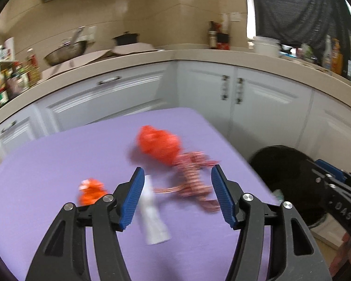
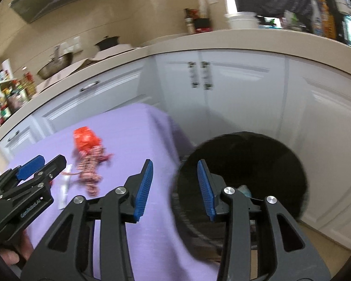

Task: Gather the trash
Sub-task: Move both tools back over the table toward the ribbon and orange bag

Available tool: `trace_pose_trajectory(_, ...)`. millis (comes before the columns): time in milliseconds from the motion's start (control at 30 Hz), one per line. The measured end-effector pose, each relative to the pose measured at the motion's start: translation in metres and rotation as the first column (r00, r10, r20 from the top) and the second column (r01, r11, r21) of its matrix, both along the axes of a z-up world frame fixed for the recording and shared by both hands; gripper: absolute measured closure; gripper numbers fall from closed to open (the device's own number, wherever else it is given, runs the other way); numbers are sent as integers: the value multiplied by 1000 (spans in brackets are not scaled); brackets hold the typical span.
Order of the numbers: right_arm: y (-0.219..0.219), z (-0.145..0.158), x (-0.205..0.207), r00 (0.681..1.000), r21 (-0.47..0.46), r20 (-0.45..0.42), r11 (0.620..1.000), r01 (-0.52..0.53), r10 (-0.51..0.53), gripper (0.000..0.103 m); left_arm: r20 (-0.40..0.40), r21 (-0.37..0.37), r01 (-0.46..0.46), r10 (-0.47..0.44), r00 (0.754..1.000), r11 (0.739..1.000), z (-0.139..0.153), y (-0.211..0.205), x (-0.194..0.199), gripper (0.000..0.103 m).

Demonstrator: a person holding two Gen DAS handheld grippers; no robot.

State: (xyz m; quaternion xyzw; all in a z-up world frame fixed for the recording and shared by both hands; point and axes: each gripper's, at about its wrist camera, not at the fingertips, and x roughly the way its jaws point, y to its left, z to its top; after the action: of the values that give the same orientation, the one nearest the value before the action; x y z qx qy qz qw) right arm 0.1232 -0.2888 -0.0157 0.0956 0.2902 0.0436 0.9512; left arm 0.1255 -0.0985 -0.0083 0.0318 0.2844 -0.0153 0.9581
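Observation:
On the purple table [image 1: 58, 159] lie a crumpled red wrapper [image 1: 158, 144], a red-and-white patterned wrapper [image 1: 194, 180], a small orange wrapper [image 1: 91, 192] and a white tube-shaped piece [image 1: 152, 215]. My left gripper [image 1: 177, 175] is open and empty, hovering above the patterned wrapper and the white piece. My right gripper [image 2: 174, 167] is open and empty, over the table's right edge beside the black bin [image 2: 243, 171]. The bin [image 1: 290, 175] stands on the floor to the right of the table. The left gripper [image 2: 32, 171] also shows in the right wrist view.
White cabinets [image 1: 234, 89] with a beige counter [image 1: 199, 55] curve behind the table. Pots, bottles and jars stand on the counter. Something pale blue [image 2: 244, 190] lies inside the bin. The red wrapper [image 2: 85, 139] and the patterned wrapper [image 2: 91, 168] show in the right wrist view.

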Motion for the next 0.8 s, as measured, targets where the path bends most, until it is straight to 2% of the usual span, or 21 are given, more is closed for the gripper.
trace_pose_trajectory(267,64,7,10,992,-27,-10,992,-126,125,64,-24,-19,-142,142,990,990,-5,67,-6,44)
trace_pose_trajectory(367,84,7,16,987,-39,-19,986,-161,160,56,-31,-27,-180,179,983,983,-7,87,-9,43)
trace_pose_trajectory(467,103,7,24,981,-51,-35,980,-194,193,56,-39,-29,-211,210,977,977,-9,103,-11,41)
trace_pose_trajectory(800,137,-8,54,969,-63,-119,973,-224,215,56,-96,-82,-275,267,959,958,-17,141,-11,38)
